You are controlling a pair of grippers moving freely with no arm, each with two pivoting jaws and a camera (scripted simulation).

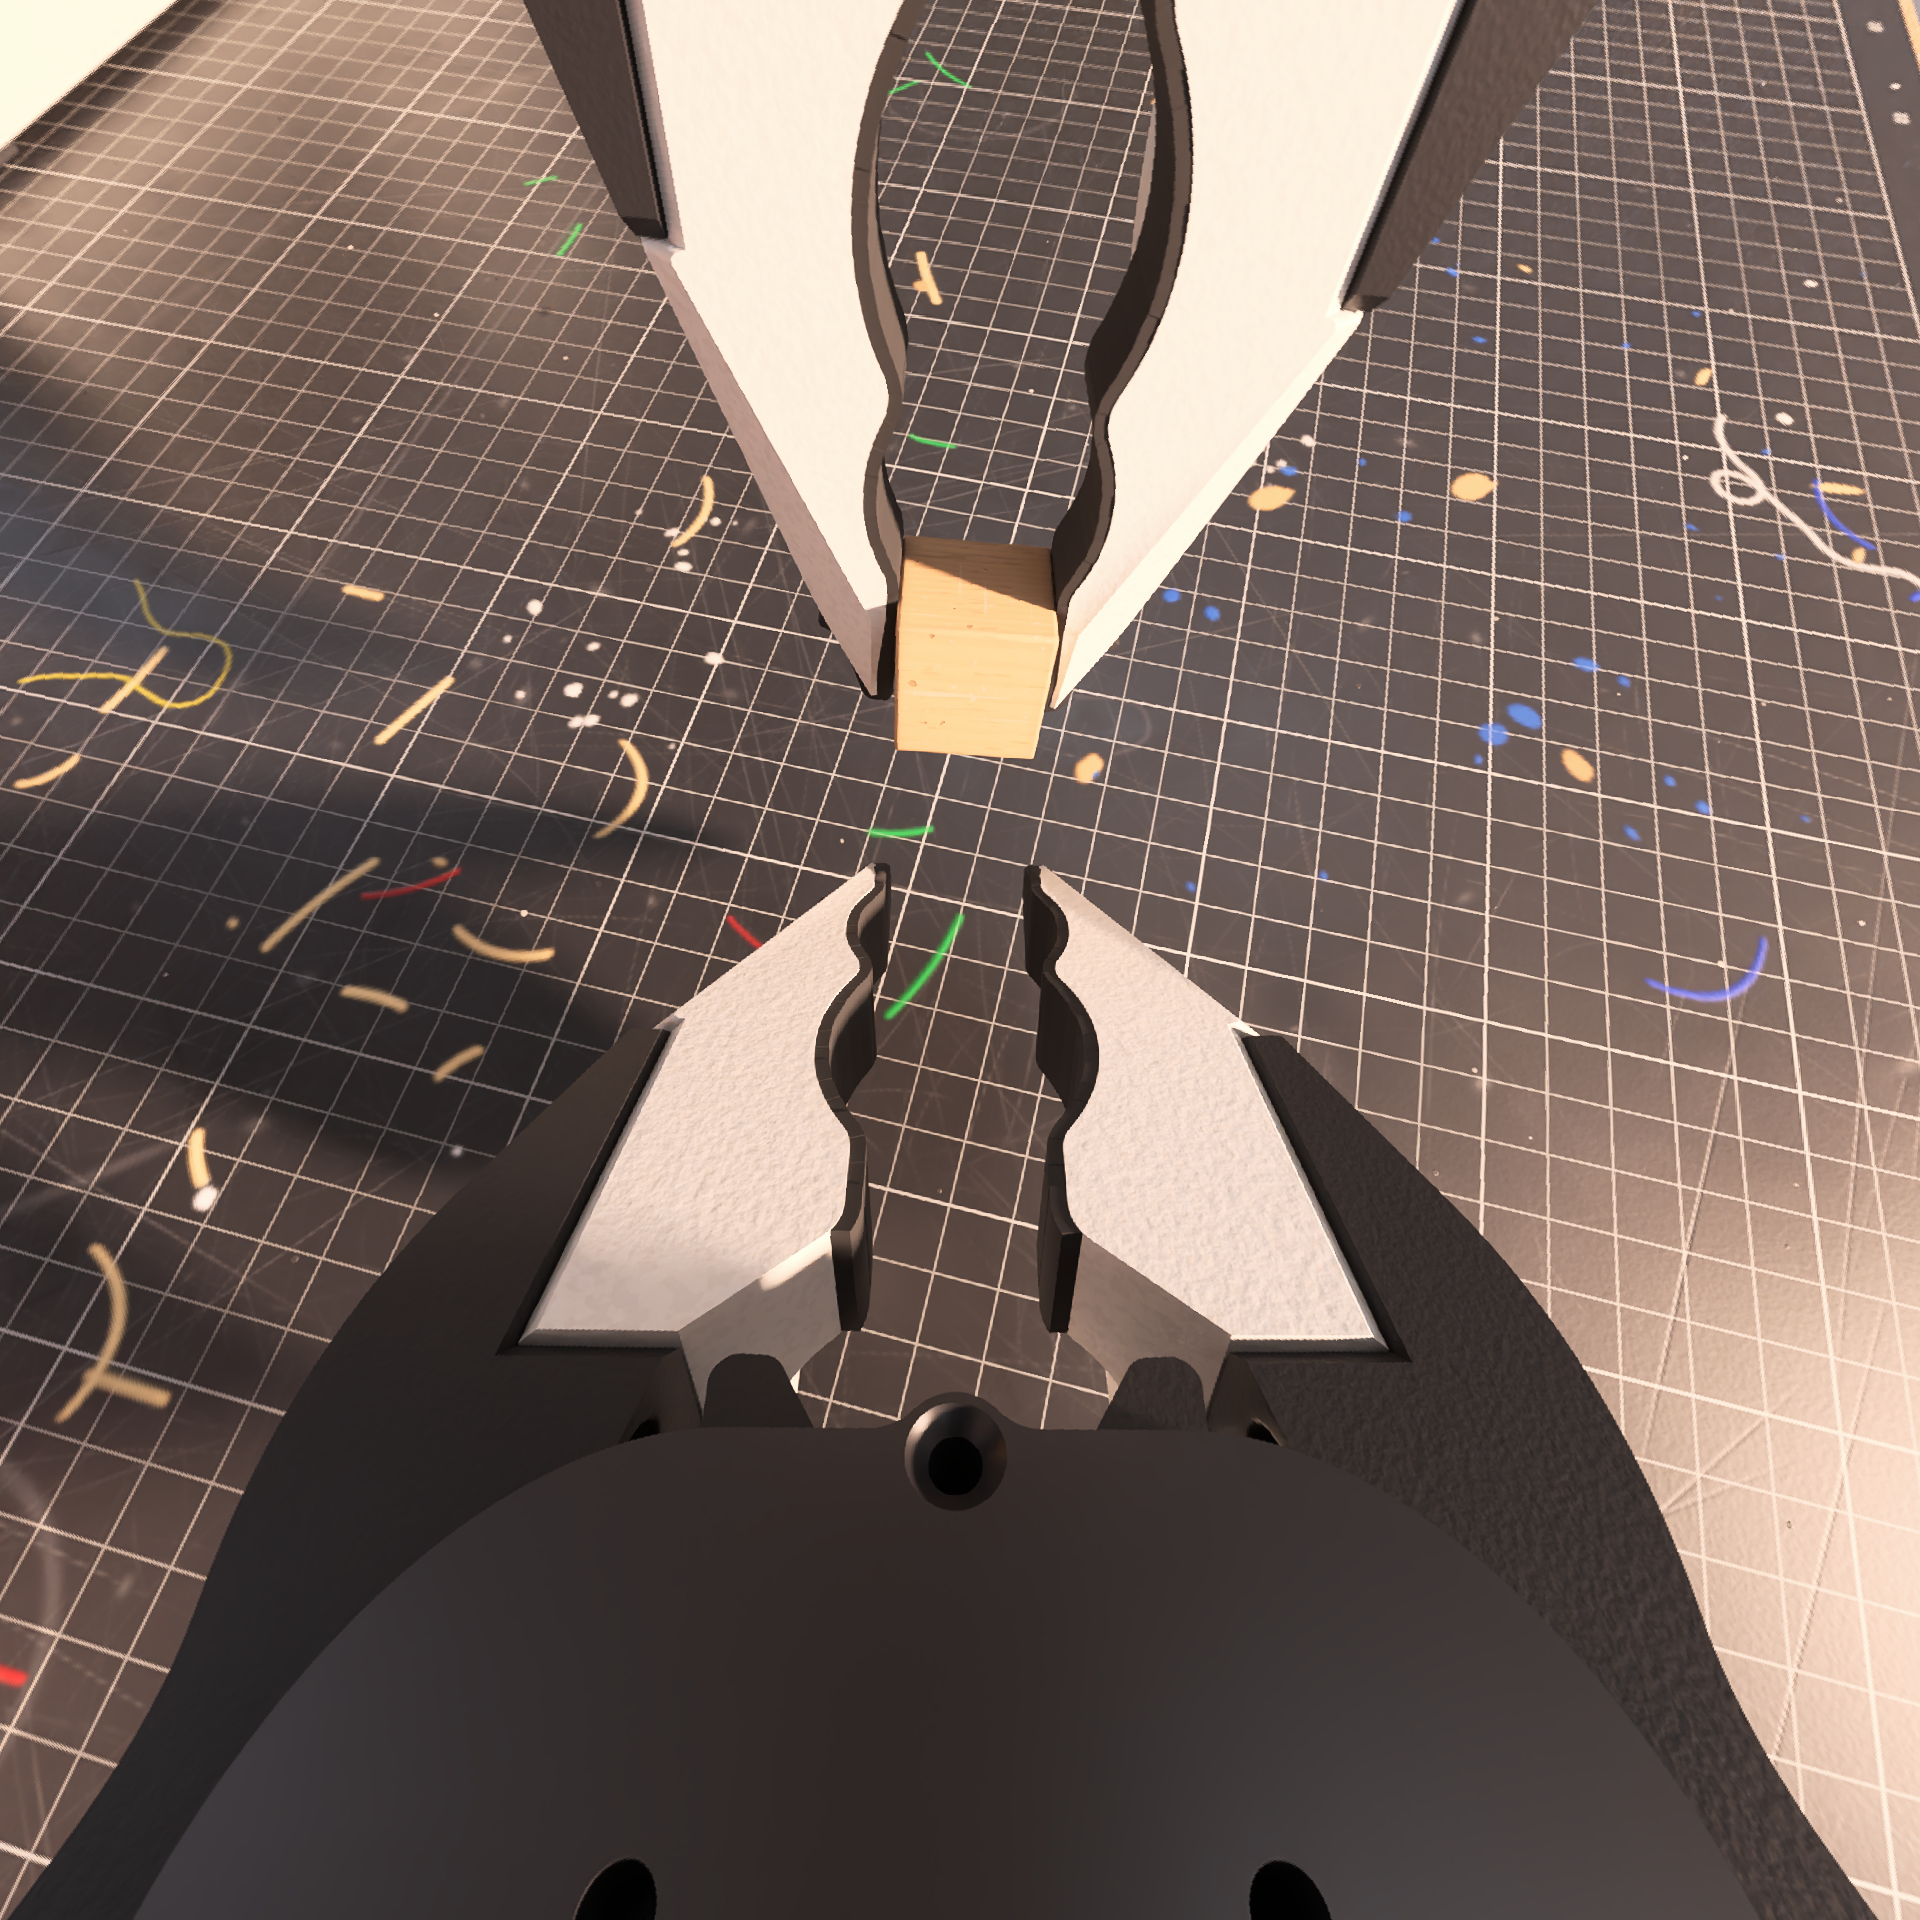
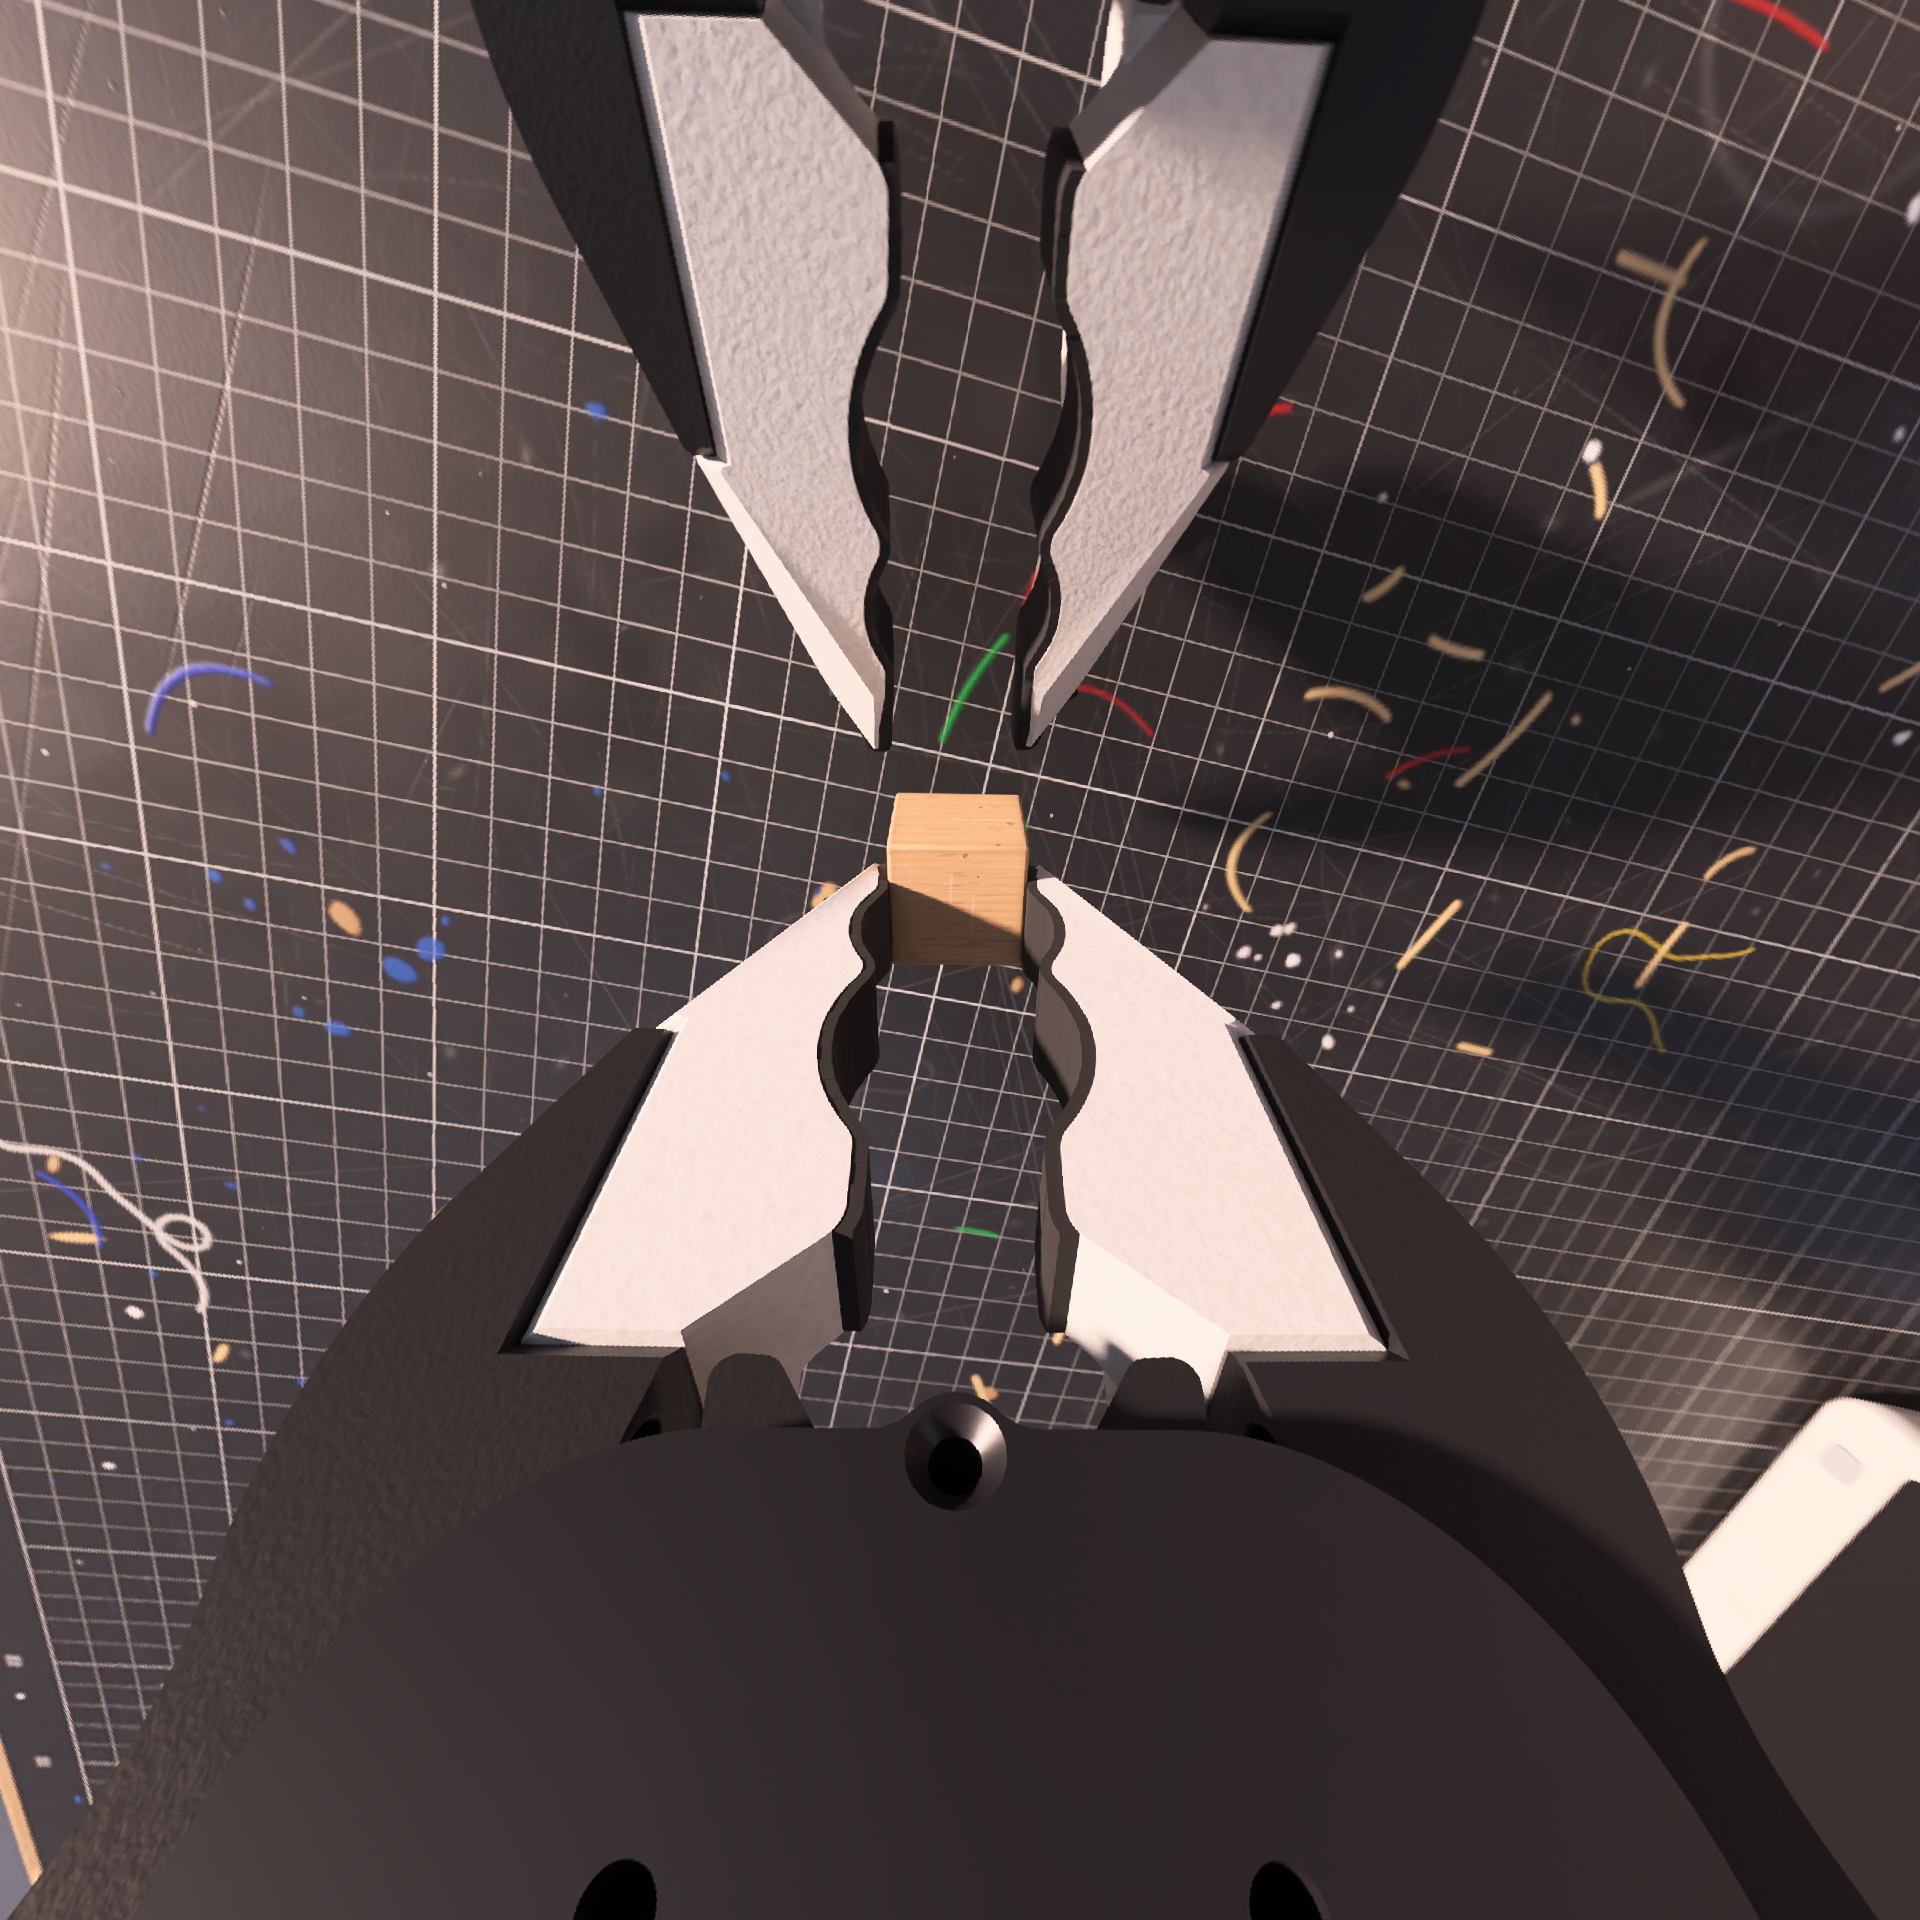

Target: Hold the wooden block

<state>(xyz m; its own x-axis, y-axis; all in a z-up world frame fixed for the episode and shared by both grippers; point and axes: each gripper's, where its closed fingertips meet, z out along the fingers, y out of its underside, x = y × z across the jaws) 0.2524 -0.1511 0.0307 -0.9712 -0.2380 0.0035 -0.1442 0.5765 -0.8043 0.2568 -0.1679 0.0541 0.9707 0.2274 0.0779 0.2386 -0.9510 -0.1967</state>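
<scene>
A small light wooden block (image 2: 956,904) sits between the fingertips of my right gripper (image 2: 956,883), which is shut on it. The block appears to be just above the dark gridded mat (image 2: 416,623). In the left wrist view the block (image 1: 971,665) is straight ahead, pinched by the right gripper (image 1: 966,686), which comes in from the top. My left gripper (image 1: 956,878) is open and empty, with its tips a short way in front of the block and facing the right gripper. The left gripper also shows in the right wrist view (image 2: 954,740), just beyond the block.
The cutting mat (image 1: 416,520) is flecked with coloured paint marks and scratches. A white flat object (image 2: 1818,1538) lies at the lower right of the right wrist view. A pale surface (image 1: 62,52) borders the mat at the far left corner.
</scene>
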